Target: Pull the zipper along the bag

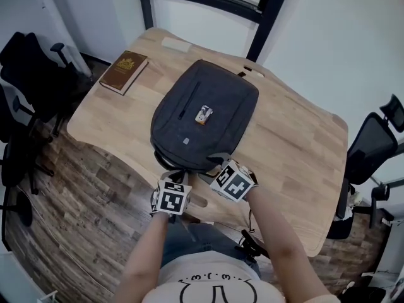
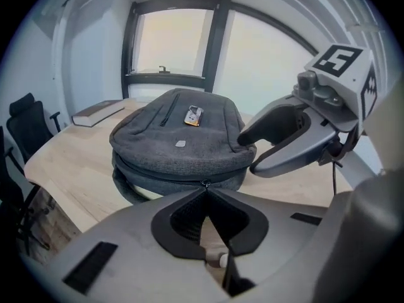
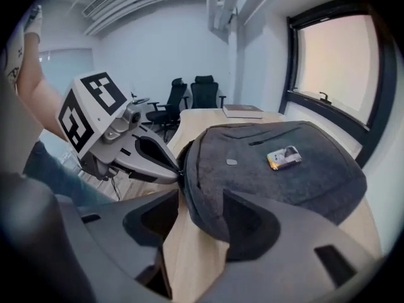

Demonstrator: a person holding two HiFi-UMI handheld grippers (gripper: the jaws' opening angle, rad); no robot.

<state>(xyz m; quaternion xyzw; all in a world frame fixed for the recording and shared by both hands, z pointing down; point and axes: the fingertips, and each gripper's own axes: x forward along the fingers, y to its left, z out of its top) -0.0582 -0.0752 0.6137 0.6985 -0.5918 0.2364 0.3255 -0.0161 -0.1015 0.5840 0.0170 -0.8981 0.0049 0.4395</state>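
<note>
- In the head view, the left gripper (image 1: 180, 177) and right gripper (image 1: 219, 164) cover the bag's (image 1: 205, 115) near edge.
- The zipper pull (image 2: 204, 183) sits at the left gripper's closed tips, but I can't tell if it is pinched.
- The small item (image 1: 202, 114) on the bag is too small to identify (card or tag?).
- I can't read the book's (image 1: 124, 72) cover.
- The picture's edge cuts off the office chair (image 1: 372, 150).
</note>
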